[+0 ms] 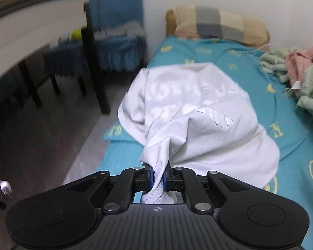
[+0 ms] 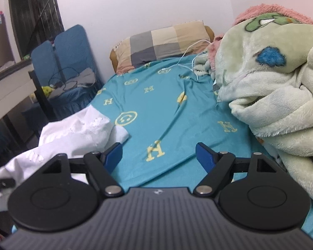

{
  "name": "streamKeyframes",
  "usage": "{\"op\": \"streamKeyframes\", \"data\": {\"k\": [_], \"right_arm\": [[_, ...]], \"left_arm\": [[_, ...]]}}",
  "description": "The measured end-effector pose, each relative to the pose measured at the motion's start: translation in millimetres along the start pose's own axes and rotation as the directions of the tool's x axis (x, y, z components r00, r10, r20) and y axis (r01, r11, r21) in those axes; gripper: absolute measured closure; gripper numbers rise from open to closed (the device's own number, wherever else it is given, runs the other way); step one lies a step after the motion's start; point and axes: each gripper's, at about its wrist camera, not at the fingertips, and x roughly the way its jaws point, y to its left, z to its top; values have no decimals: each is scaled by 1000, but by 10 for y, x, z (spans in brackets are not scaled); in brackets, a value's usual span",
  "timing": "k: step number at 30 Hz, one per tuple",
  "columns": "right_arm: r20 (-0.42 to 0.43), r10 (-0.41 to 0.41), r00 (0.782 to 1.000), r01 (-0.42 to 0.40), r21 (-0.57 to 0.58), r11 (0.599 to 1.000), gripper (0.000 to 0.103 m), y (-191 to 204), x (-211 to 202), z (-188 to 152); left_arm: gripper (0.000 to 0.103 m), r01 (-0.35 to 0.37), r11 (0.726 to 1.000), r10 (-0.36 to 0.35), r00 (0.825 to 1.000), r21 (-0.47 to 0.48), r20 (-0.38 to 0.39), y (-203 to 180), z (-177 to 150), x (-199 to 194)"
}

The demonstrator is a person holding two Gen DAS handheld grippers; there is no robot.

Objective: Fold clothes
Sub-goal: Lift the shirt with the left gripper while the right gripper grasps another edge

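Observation:
A white garment (image 1: 189, 112) hangs bunched from my left gripper (image 1: 158, 177), which is shut on a seamed edge of it, lifted above the teal bed sheet (image 1: 250, 68). The cloth spreads out over the bed's left edge. In the right wrist view the same white garment (image 2: 77, 131) lies at the lower left. My right gripper (image 2: 159, 155) stands open over the teal sheet (image 2: 156, 104), with nothing between its blue pads (image 2: 204, 158).
A checked pillow (image 1: 219, 25) lies at the head of the bed by the wall. A heap of green and pink blankets (image 2: 271, 83) fills the right side. Blue-covered chairs (image 1: 114, 31) and a desk (image 1: 27, 29) stand left of the bed. A white cable (image 2: 189, 58) trails near the pillow.

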Motion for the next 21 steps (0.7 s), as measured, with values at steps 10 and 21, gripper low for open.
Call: {"op": "streamKeyframes", "data": {"k": [10, 21], "right_arm": [[-170, 274, 947, -291, -80, 953, 25, 340, 54, -202], [-319, 387, 865, -480, -302, 824, 28, 1203, 290, -612]], "left_arm": [[93, 237, 951, -211, 967, -199, 144, 175, 27, -418], [93, 244, 940, -212, 966, -238, 150, 186, 75, -302]]}}
